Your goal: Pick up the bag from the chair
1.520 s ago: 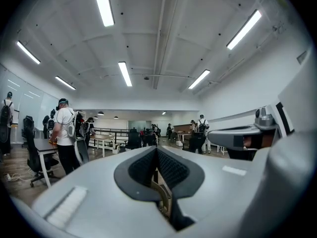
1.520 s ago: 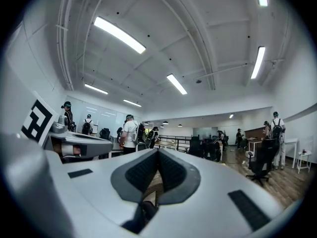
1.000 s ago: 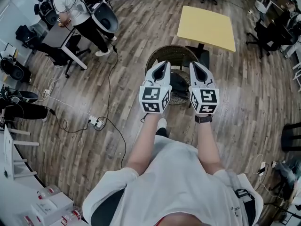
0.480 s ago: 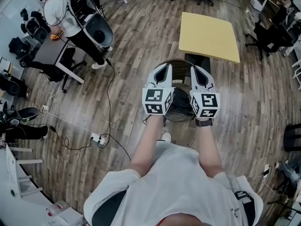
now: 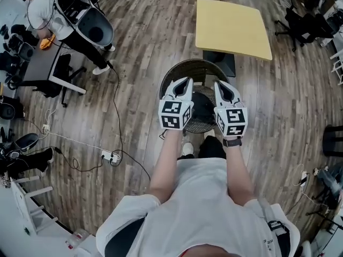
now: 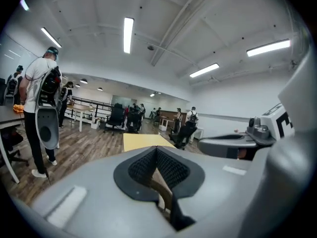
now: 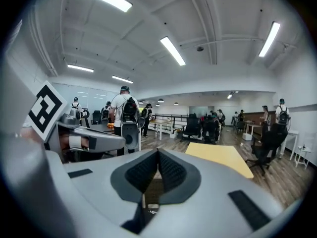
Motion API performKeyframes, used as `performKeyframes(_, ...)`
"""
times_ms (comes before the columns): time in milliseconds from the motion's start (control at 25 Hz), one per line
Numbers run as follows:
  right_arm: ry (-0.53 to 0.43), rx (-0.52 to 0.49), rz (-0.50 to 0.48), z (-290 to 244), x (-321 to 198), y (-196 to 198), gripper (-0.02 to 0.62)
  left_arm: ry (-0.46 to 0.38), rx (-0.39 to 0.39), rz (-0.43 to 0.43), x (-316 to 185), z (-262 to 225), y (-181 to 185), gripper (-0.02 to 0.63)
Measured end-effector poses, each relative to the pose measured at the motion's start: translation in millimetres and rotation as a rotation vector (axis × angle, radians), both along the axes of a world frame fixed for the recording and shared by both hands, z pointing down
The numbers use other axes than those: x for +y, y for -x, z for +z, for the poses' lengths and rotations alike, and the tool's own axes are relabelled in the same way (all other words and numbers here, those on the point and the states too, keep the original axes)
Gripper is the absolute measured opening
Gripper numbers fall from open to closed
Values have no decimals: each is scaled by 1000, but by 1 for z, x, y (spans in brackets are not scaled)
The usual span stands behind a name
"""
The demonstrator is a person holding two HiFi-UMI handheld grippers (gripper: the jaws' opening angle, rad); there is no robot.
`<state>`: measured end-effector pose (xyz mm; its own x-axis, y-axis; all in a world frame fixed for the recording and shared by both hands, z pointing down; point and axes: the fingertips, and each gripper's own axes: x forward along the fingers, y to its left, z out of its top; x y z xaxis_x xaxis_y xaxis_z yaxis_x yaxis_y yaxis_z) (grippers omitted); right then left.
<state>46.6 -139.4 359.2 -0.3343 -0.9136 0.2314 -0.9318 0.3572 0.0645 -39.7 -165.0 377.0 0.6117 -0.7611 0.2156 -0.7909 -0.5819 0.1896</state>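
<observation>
— Jaws of both grippers: how are they seen?
— Both pairs are pressed fully together, and nothing is caught between them. The left gripper (image 5: 187, 82) and the right gripper (image 5: 220, 85) are held side by side, pointed forward and slightly down, over the chair (image 5: 182, 68).
— Where is the bag found?
— A dark bag (image 5: 203, 107) is seen lying in the round wicker chair, in the gap between the two grippers and below them. It is gripped by neither; whether it is brushed by either cannot be told from the head view.
— What else is shown around it?
— A yellow bench (image 5: 233, 25) is set just behind the chair, on a wooden floor (image 5: 144, 47). A power strip (image 5: 110, 156) with its cable is laid on the floor at the left. A person (image 5: 45, 12) is seen standing at the far upper left, well apart from the chair, and office chairs (image 5: 303, 28) are placed at the upper right
</observation>
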Motion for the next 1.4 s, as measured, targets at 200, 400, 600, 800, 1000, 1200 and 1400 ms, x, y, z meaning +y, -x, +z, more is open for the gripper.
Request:
performKeyframes(200,172,-28,-47,66,-23,-29,9,152,-29,31,-12,70,-27,9)
performKeyframes(400,295,-37,-70,125,-57,-43,9,287,-76,-7,-38,135,-26,9)
performKeyframes(600,402,-37,-77,183,-71,-50,11,404,-97,-41,-46,191,-17,15)
performKeyframes(800,514,-31,-88,241,-69,-52,11,521,-123,-70,-41,248,-9,65)
performKeyframes(1000,631,8,-95,317,-48,-47,11,655,-130,-97,-24,310,-6,117)
performKeyframes(1200,737,-33,-83,370,-33,-44,11,773,-115,-130,-13,363,-3,143)
performKeyframes(1400,787,-65,-67,416,-19,-49,11,837,-119,-204,-6,408,7,173)
